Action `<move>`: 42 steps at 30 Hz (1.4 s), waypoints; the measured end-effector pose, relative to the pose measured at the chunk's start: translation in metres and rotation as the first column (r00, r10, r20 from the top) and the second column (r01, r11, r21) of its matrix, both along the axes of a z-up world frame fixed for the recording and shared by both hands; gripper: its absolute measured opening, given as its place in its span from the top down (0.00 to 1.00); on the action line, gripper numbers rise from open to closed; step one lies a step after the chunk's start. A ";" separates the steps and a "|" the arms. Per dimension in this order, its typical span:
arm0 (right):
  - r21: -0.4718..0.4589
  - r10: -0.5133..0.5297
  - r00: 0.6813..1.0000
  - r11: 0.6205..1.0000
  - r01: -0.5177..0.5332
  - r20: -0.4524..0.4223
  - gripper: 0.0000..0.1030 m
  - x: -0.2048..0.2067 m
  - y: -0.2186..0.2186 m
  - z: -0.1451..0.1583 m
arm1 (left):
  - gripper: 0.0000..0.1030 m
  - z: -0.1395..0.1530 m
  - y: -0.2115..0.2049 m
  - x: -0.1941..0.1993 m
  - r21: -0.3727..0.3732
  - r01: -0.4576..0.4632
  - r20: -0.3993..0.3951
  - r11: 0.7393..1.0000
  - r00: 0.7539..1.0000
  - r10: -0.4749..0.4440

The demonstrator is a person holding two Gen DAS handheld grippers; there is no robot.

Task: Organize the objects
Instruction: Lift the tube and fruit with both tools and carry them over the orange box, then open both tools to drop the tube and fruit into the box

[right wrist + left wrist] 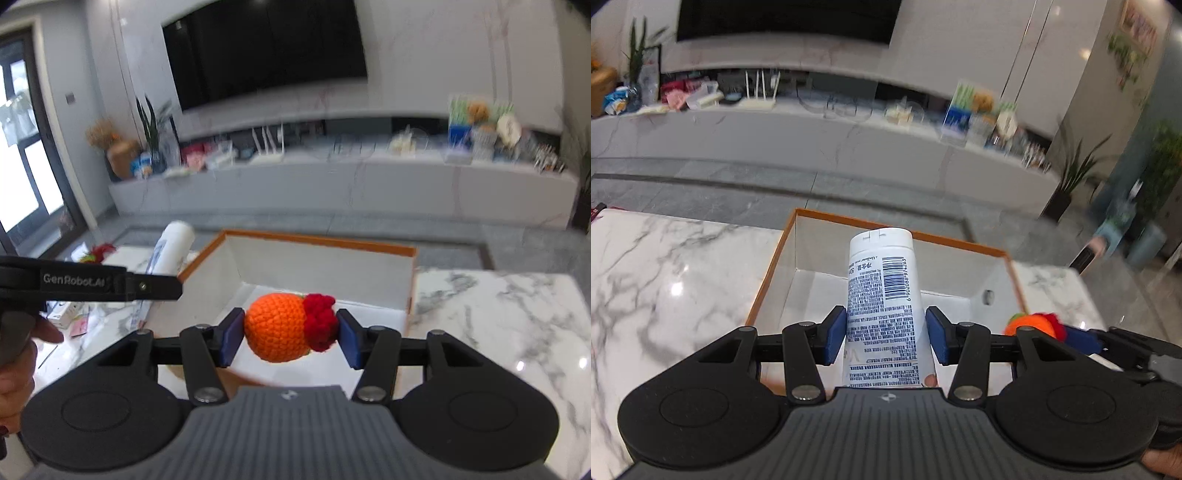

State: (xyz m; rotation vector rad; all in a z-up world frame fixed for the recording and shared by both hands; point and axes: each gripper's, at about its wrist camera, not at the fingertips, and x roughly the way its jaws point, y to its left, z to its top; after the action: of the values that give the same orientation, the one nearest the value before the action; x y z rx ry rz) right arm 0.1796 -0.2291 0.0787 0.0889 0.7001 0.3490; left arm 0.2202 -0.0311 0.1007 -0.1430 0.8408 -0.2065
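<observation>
The white tube (pixel 882 295), printed with small text and a barcode, sits clamped between the blue pads of the left gripper (pixel 886 334), cap end pointing away from the camera and hanging over the open orange-edged box (pixel 798 221). From the right wrist view the same tube shows at the left, just outside the box's near-left corner, so it looks to be at or over that side of the box rather than its middle. The crocheted orange toy (pixel 277 326) with its red ruffled top is squeezed sideways in the right gripper (pixel 291 338), pads pressing into the yarn, and it hangs over the white floor of the box, above its near part. The box stands on a marble table (pixel 498 314) and its floor looks bare apart from one small round item near the right wall, too small to name

Judging by the task, both things are meant to go into the box. To do it well, each gripper should probably lower until its load is close to the floor before letting go: the tube is long and would likely tip or roll if dropped from height, so laying it flat along one wall seems best. The toy is soft and should settle where placed. With the grippers side by side, they risk knocking together, so releasing one at a time seems wise
</observation>
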 end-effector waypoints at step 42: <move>-0.226 0.015 0.904 0.966 -0.123 -0.428 0.23 0.126 0.037 -0.099 | 0.34 -0.102 -0.021 0.103 0.221 0.089 -0.315 0.971 0.949 -0.015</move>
State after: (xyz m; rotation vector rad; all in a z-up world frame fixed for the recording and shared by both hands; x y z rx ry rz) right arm 0.3054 -0.1924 -0.0208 -0.1041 1.1770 0.3098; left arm 0.3229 -0.0523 -0.0010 0.0700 1.1785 -0.1350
